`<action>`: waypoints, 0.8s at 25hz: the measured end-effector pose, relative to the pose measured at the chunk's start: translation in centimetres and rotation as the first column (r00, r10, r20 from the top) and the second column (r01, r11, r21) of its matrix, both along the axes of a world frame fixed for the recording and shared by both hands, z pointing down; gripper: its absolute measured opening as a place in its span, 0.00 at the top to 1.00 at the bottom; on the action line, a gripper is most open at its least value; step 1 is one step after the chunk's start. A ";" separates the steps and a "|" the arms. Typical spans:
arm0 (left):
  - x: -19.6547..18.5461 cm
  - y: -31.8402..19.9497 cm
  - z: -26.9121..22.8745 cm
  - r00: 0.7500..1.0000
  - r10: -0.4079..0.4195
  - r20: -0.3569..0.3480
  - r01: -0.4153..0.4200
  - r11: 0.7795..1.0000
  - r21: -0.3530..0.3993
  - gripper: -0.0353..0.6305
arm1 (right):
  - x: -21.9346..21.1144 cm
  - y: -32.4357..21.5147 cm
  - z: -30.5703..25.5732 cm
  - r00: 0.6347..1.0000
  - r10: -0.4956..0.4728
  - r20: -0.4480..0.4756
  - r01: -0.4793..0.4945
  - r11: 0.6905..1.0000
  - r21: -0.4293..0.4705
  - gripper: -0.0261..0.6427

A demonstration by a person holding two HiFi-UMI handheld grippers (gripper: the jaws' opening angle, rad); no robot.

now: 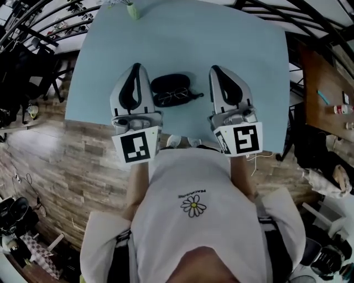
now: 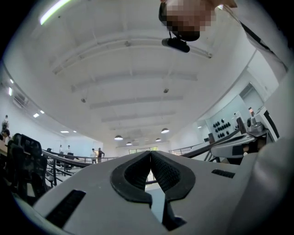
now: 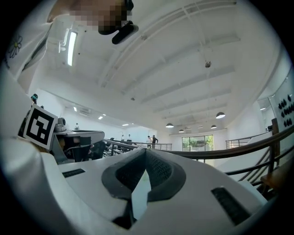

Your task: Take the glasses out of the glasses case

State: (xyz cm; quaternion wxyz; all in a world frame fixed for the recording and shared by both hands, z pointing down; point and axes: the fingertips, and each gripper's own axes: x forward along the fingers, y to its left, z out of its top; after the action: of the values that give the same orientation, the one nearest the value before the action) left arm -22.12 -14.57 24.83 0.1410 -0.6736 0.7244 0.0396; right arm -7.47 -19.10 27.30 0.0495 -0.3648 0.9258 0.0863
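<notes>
Left gripper [image 1: 135, 67] closed, empty, right gripper [image 1: 216, 70] closed, empty, glasses case [image 1: 171, 85] on table [image 1: 249, 55] between them

A pale blue bench [image 1: 182, 44] fills the middle of the head view, seen from steeply above, its front edge nearest the person. Close to that edge and about midway along it lies a black glasses case [image 1: 170, 83], with dark-framed glasses [image 1: 176, 97] at the case's near side and one temple reaching right over the blue top; whether they rest inside the case or just against it cannot be told. A small pale green object [image 1: 131, 10] sits at the far edge, left of centre.
</notes>
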 end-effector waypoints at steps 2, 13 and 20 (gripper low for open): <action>-0.2 -0.4 0.3 0.999 0.041 0.000 -0.041 0.999 -0.005 0.92 | 0.2 0.1 0.2 0.999 0.032 0.003 -0.032 0.999 -0.004 0.95; 0.0 -0.9 0.9 0.995 0.098 -0.016 -0.098 0.995 -0.009 0.92 | 0.1 0.6 0.8 0.996 0.093 -0.016 -0.093 0.995 -0.020 0.95; -0.4 -1.0 1.5 0.991 0.130 -0.016 -0.130 0.991 -0.018 0.92 | 0.0 1.1 1.5 0.995 0.097 -0.038 -0.099 0.994 -0.036 0.95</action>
State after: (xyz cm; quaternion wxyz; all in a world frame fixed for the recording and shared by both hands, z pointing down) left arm -22.55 -15.61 26.32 0.1265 -0.7203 0.6804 0.0469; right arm -7.49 -17.96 28.76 0.0217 -0.4090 0.9090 0.0776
